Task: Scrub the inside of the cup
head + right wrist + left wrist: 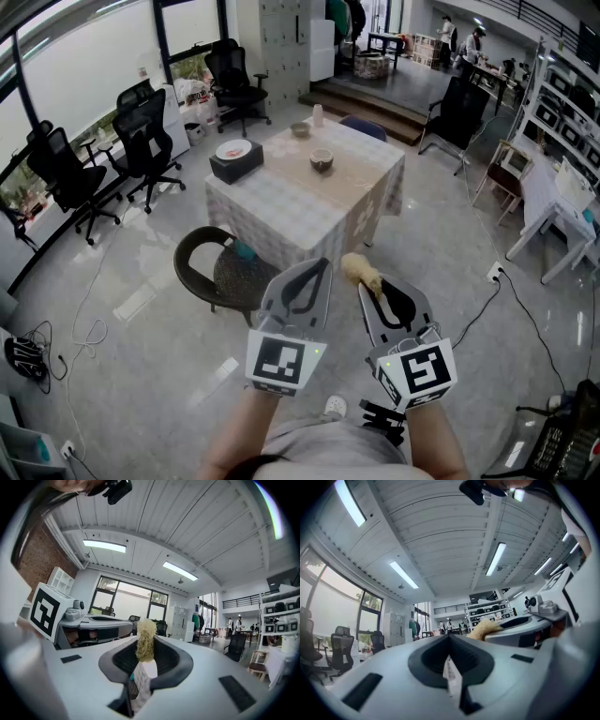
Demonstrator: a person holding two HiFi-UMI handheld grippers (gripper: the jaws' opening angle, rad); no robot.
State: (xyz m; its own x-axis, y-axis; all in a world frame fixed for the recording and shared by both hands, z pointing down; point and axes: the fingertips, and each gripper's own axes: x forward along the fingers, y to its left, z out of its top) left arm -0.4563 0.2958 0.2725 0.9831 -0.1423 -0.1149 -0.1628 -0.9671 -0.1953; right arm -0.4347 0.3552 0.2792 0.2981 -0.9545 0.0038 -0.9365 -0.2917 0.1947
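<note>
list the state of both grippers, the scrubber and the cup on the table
left gripper: shut, nothing between its jaws
right gripper: shut on the pale yellow fibrous scrubber
pale yellow fibrous scrubber: clamped, poking out past the gripper's tips
small brown round cup: upright on the checked tablecloth, untouched

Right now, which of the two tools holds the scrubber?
The right tool, shut on the yellowish scrubber; the left tool is shut on nothing.

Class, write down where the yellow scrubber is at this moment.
Head view, centre: the yellow scrubber is pinched at the tip of the right hand-held gripper, beside the left hand-held gripper, short of the cloth-covered table.
</note>
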